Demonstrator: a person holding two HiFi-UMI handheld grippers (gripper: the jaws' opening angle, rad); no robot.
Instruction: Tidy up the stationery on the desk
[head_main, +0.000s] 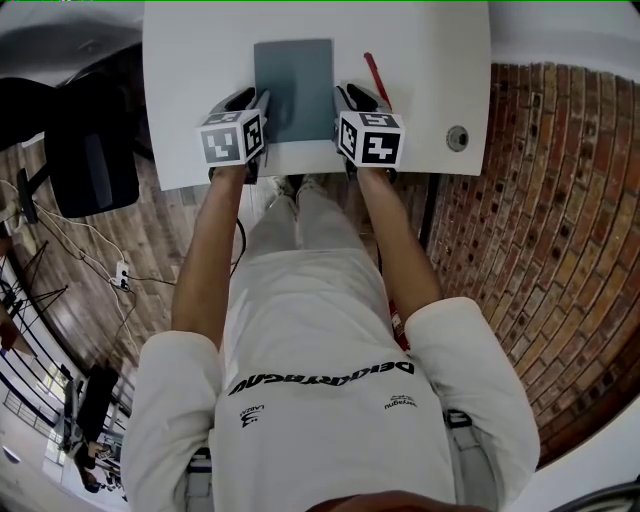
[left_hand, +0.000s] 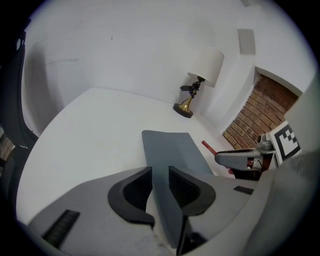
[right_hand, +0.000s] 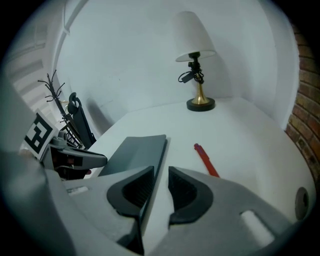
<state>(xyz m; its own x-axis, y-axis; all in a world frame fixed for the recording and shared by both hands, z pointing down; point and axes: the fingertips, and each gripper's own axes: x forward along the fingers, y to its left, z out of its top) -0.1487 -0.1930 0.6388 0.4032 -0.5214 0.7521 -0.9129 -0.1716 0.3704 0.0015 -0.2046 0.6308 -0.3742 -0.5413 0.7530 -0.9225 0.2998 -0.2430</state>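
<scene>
Notebook (head_main: 293, 85) flat grey rectangular, pen (head_main: 375, 76) slim red

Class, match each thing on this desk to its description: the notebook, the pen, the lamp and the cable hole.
Column one:
1 notebook
2 pen
3 lamp
4 cable hole

Column two:
A red, lying just right of the notebook
B round, near the right edge of the desk
C grey, lying flat in the middle
D white shade, gold base, standing by the far wall

Pairs: 1-C, 2-A, 3-D, 4-B
</scene>
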